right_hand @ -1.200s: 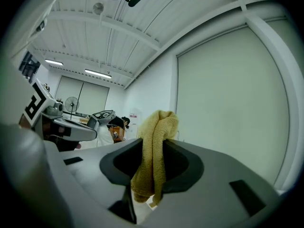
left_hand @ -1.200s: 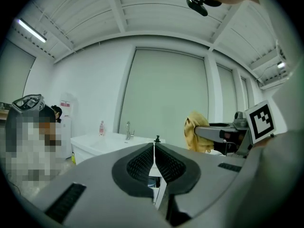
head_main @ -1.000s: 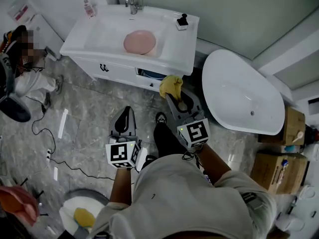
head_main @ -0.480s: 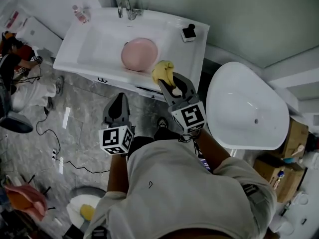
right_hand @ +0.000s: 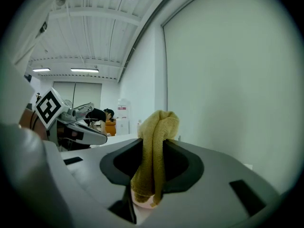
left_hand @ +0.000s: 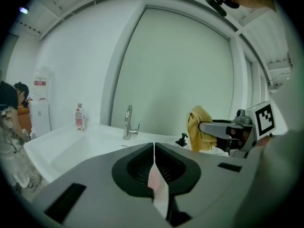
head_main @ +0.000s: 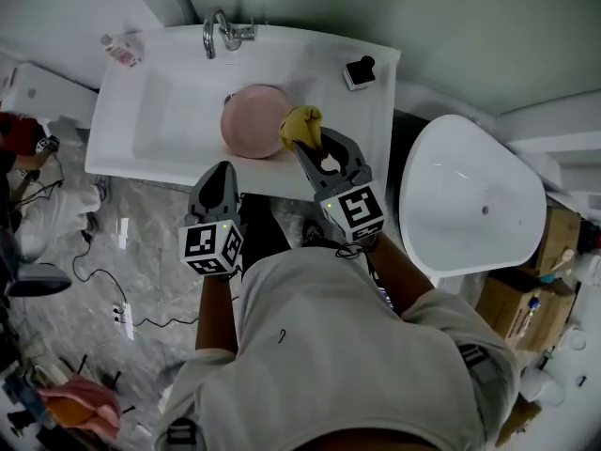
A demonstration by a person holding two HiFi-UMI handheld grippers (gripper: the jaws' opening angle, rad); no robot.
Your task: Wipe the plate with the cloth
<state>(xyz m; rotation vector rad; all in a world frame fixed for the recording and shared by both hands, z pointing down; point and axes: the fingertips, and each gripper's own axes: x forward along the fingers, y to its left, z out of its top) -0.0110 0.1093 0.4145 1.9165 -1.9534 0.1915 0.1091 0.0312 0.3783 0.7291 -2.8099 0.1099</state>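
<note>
A round pink plate (head_main: 252,120) lies in the white sink basin (head_main: 160,111), below the faucet. My right gripper (head_main: 305,137) is shut on a yellow cloth (head_main: 301,124), which hangs over the plate's right edge. In the right gripper view the cloth (right_hand: 154,151) is pinched upright between the jaws. My left gripper (head_main: 218,177) is shut with nothing in it and hovers at the sink's front edge, just short of the plate. In the left gripper view its jaws meet at the tips (left_hand: 154,146), and the cloth (left_hand: 199,127) shows to the right.
A chrome faucet (head_main: 218,34) stands at the sink's back, a small bottle (head_main: 120,50) at its left corner and a black soap dispenser (head_main: 359,71) at its right. A white bathtub (head_main: 470,205) lies right of the sink, with cardboard boxes (head_main: 554,242) beyond. A person (head_main: 28,158) and cables are on the floor at left.
The person has stepped up to the sink. Both grippers moved forward, and the cloth went from in front of the cabinet to over the plate's right edge.
</note>
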